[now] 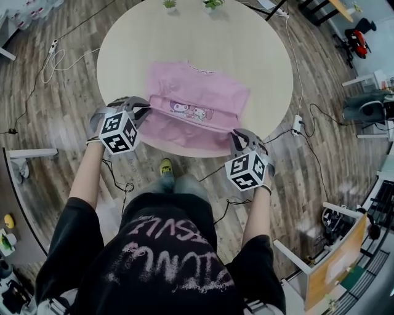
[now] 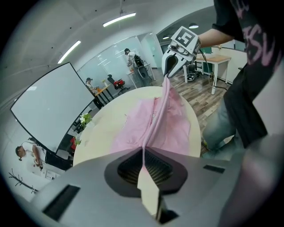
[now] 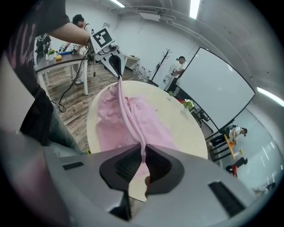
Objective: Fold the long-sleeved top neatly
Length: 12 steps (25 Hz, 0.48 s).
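A pink long-sleeved top [image 1: 197, 98] with a cartoon print lies on the round pale table [image 1: 252, 49], its near part lifted off the front edge. My left gripper [image 1: 143, 109] is shut on the top's near left end and my right gripper [image 1: 241, 136] on its near right end. The cloth runs taut between them as a narrow fold. In the left gripper view the top [image 2: 133, 128] leads from my left gripper [image 2: 143, 153] to the right gripper [image 2: 168, 73]. The right gripper view shows the top [image 3: 148, 122] pinched in my right gripper [image 3: 143, 153], with the left gripper [image 3: 117, 71] opposite.
Two small plants [image 1: 212, 3] stand at the table's far edge. Cables [image 1: 55, 58] and a power strip [image 1: 297, 125] lie on the wooden floor around the table. A white table [image 1: 369, 80] and chairs stand at the right. A whiteboard [image 2: 49, 106] and people are in the background.
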Tool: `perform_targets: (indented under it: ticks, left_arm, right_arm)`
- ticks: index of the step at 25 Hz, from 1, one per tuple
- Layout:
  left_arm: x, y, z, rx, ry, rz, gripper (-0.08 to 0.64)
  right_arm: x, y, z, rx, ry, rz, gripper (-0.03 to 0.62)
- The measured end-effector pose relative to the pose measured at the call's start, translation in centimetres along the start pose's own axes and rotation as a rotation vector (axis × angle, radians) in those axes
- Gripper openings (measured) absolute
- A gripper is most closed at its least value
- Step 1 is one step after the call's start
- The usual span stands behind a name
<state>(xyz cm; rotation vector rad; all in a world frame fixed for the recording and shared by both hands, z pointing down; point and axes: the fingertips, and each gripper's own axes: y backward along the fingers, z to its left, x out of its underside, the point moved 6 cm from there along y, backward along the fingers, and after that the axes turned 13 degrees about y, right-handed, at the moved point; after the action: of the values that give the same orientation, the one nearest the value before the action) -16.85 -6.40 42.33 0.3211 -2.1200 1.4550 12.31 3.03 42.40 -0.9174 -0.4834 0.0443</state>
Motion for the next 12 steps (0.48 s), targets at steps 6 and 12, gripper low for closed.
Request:
perform_targets:
  ticks: [6, 12]
  left_arm:
    - [-1.1, -0.7, 1.9, 0.041, -0.005, -0.011, 0.026]
    - [-2.7, -1.9, 3.9, 0.048, -0.015, -0.012, 0.026]
  right_arm:
    - [-0.2, -0.2, -1.9, -0.008, -0.021, 0.017, 0.034]
    - [0.1, -1.0, -4.6, 0.005, -0.035, 0.011, 0.035]
